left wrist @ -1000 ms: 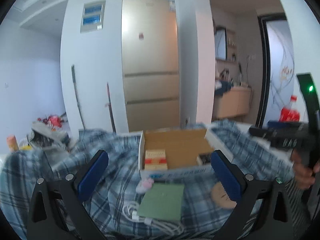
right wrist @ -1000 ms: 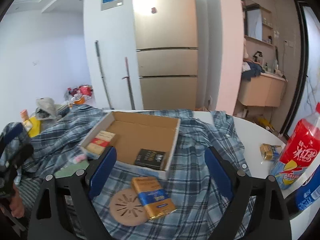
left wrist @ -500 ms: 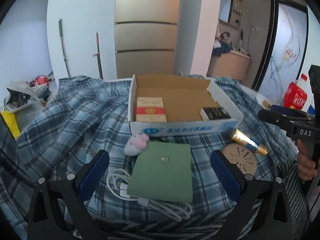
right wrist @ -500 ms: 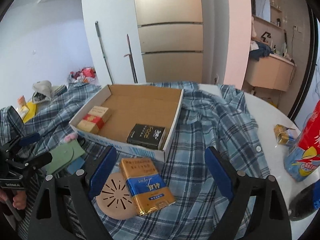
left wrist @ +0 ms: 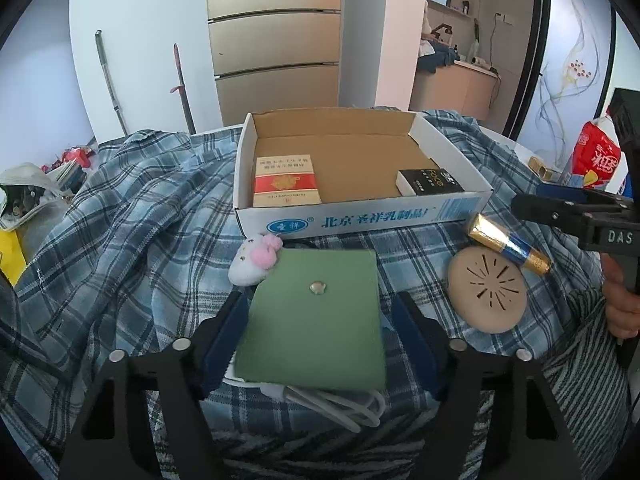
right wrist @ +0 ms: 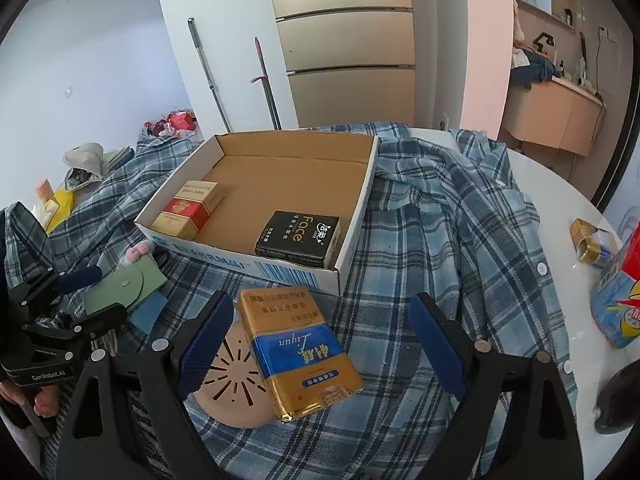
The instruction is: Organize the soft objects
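Observation:
A green snap pouch [left wrist: 316,316] lies on the plaid shirt [left wrist: 140,220], over a white cable [left wrist: 340,408]. My left gripper [left wrist: 320,336] straddles the pouch and its jaws are closing; a gap still shows at the right pad. A small white-and-pink plush [left wrist: 256,260] sits at the pouch's far left corner. My right gripper [right wrist: 320,340] stands open over a gold-and-blue pack [right wrist: 300,352] resting on a tan slotted disc [right wrist: 232,388]. Behind both stands a cardboard box [left wrist: 360,216] holding a red-and-gold pack [left wrist: 286,180] and a black pack [left wrist: 430,182].
The shirt covers most of a white round table [right wrist: 560,184]. A red-labelled bottle [right wrist: 624,300] and a small gold box [right wrist: 592,240] stand at the table's right. A blue card [right wrist: 148,312] pokes out beneath the pouch. A hand and striped cloth [left wrist: 580,340] are at the near edge.
Both grippers have tipped down and sunk toward the table. The left jaws have narrowed around the green pouch. The right gripper now hangs over the gold-and-blue pack, its jaws unchanged.

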`<state>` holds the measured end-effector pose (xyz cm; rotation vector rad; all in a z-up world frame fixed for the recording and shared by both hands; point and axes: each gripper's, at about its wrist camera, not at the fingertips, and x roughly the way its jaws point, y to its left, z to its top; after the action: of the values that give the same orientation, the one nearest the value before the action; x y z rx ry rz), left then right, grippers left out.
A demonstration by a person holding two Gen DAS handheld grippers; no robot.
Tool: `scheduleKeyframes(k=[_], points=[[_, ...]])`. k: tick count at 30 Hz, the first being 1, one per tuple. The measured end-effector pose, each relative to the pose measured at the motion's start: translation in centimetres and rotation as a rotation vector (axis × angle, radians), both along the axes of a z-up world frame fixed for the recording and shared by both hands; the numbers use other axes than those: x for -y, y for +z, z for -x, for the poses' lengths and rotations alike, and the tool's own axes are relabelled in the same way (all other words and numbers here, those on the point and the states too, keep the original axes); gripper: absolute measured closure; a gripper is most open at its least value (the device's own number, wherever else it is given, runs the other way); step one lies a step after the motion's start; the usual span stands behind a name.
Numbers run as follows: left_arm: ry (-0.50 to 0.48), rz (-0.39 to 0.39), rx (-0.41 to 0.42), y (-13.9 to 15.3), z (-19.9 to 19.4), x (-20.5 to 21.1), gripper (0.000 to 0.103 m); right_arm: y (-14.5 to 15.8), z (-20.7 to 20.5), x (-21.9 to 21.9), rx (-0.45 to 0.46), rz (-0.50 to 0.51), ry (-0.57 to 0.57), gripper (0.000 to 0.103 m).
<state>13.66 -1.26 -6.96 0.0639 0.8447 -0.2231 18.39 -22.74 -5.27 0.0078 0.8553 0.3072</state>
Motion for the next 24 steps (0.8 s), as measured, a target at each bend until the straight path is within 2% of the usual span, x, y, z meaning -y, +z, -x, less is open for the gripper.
scheduleKeyframes(k=[6, 12, 14, 17, 18, 19, 23, 24], points=[[-0.044, -0.021, -0.005, -0.1, 0.5, 1.0, 0.028, 0.1, 0.0, -0.1, 0.004, 0.007, 0.001, 0.014], [-0.013, -0.010, -0.031, -0.2, 0.1, 0.6, 0.029, -0.1, 0.0, -0.2, 0.000, 0.013, 0.001, 0.014], [-0.006, -0.011, -0.035, -0.3, 0.0, 0.5, 0.038, -0.1, -0.1, -0.2, 0.000, 0.016, 0.000, 0.014], [-0.012, -0.049, 0.012, 0.2, 0.7, 1.0, 0.054, -0.1, -0.1, -0.2, 0.003, 0.015, 0.000, 0.014], [-0.018, -0.057, 0.026, 0.3, 0.9, 1.2, 0.063, -0.1, -0.1, -0.2, 0.004, 0.014, 0.000, 0.014], [-0.028, -0.065, 0.040, 0.5, 1.1, 1.5, 0.066, -0.1, -0.1, -0.1, 0.003, 0.011, -0.001, 0.014], [-0.011, -0.064, 0.028, 0.3, 0.8, 1.1, 0.063, -0.1, -0.2, 0.3, -0.004, -0.007, -0.009, 0.014], [0.002, -0.048, 0.016, 0.3, 0.6, 0.7, 0.050, -0.1, -0.2, 0.3, -0.006, -0.009, -0.012, 0.014]])
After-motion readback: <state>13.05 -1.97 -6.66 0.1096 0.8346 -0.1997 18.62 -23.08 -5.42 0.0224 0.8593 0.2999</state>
